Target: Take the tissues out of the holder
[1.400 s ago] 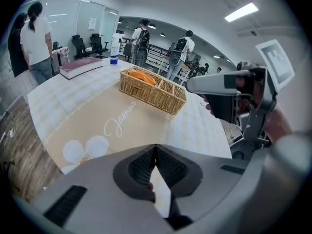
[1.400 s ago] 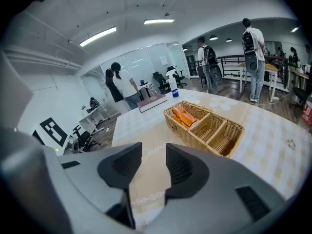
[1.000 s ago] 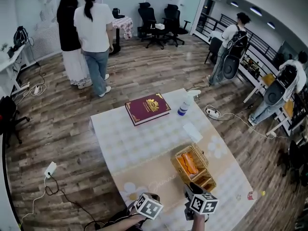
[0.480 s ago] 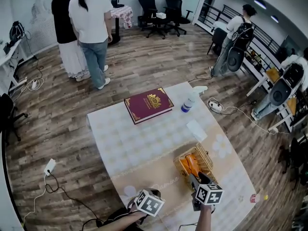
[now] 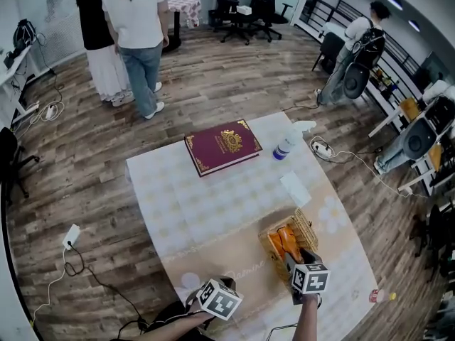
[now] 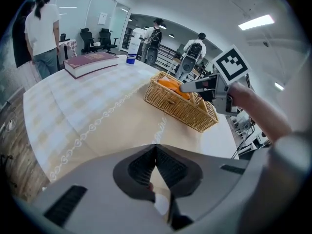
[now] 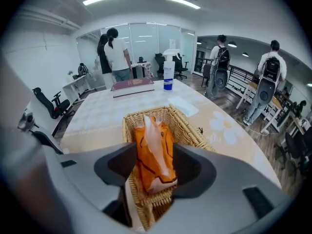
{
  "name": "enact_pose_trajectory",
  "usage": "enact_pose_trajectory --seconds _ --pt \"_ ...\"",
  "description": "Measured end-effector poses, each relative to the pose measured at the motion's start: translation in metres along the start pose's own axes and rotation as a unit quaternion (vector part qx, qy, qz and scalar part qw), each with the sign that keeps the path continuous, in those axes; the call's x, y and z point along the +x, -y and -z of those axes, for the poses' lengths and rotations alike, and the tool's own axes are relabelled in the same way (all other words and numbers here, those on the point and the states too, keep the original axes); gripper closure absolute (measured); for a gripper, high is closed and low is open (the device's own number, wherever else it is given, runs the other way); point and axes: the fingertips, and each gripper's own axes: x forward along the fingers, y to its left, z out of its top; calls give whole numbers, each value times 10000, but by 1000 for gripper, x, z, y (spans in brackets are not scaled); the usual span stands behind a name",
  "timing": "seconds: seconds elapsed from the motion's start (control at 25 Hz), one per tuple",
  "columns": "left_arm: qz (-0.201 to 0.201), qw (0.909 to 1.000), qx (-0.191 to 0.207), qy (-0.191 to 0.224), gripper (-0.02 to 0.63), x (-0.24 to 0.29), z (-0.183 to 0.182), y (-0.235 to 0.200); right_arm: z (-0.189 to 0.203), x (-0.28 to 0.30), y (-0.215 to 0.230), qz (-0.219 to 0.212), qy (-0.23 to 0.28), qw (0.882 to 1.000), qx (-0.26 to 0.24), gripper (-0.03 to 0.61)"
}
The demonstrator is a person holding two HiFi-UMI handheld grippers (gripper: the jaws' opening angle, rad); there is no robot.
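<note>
A wicker basket (image 5: 304, 226) stands on the table's near right part, with an orange tissue pack (image 5: 282, 241) upright inside it. My right gripper (image 5: 291, 253) reaches into the basket from the near side. In the right gripper view the pack (image 7: 152, 152) lies between the opening jaws of the right gripper (image 7: 155, 150), and I cannot see the pads pressing on it. The basket's rim (image 7: 191, 126) surrounds the pack. My left gripper (image 5: 224, 285) hovers low over the table's near edge, left of the basket. The left gripper (image 6: 156, 147) is shut, its jaws meeting at the tips with nothing held.
A maroon book (image 5: 222, 146) lies at the table's far side, with a spray bottle (image 5: 288, 142) to its right. A white sheet (image 5: 294, 188) lies just beyond the basket. Two people (image 5: 135, 27) stand past the table; cables and power strips lie on the floor.
My right gripper has moved forward from the table's near edge into the basket, up to the orange pack. The left gripper has barely moved.
</note>
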Motion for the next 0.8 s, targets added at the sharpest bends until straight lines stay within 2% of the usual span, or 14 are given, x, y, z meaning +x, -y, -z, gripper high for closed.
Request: enact_pose_trajectory --seconds 0.12,0.36,0.56,0.8 --pt "5 10000 18 -24 607 -3 -2 -1 3 8 1 72 -115 9998 -144 352" --pt "137 9998 -107 30 609 -7 0 0 5 19 1 91 -294 9994 -129 364" --pt "175 9997 -148 32 609 -11 2 3 5 24 0 215 -354 9988 -252 473" --pt "141 9997 -193 21 607 -11 1 2 5 25 0 292 -289 9989 -208 536"
